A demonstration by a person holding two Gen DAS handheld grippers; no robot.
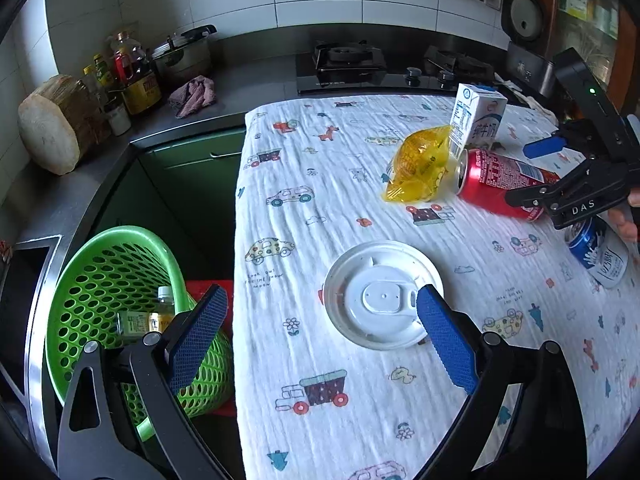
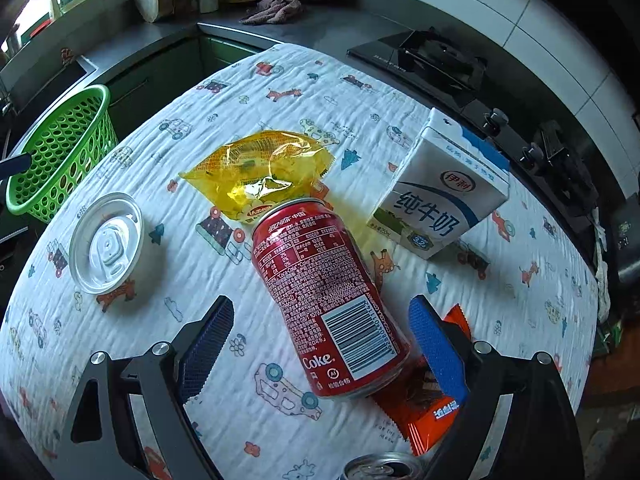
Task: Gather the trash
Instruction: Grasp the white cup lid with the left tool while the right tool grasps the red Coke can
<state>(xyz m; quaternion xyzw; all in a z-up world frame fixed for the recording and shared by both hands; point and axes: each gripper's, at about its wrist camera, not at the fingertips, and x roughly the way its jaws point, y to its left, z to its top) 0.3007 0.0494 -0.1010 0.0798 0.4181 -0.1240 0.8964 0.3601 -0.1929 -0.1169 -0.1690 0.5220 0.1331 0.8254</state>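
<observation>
A red Coke can (image 2: 328,300) lies on its side on the patterned cloth, between the fingers of my open right gripper (image 2: 320,344), which also shows in the left wrist view (image 1: 560,176). The can shows there too (image 1: 500,184). A white plastic cup lid (image 1: 380,292) lies flat near the table's left edge; it shows in the right wrist view (image 2: 106,244). My left gripper (image 1: 320,328) is open and empty, its right finger over the lid's rim. A green basket (image 1: 116,304) beside the table holds a small bottle (image 1: 164,308).
A yellow snack bag (image 2: 260,172), a milk carton (image 2: 448,196), an orange wrapper (image 2: 424,404) and a blue and white can (image 1: 600,252) lie on the cloth. A gas stove (image 1: 360,64), a pot, bottles and a wooden block stand on the counter behind.
</observation>
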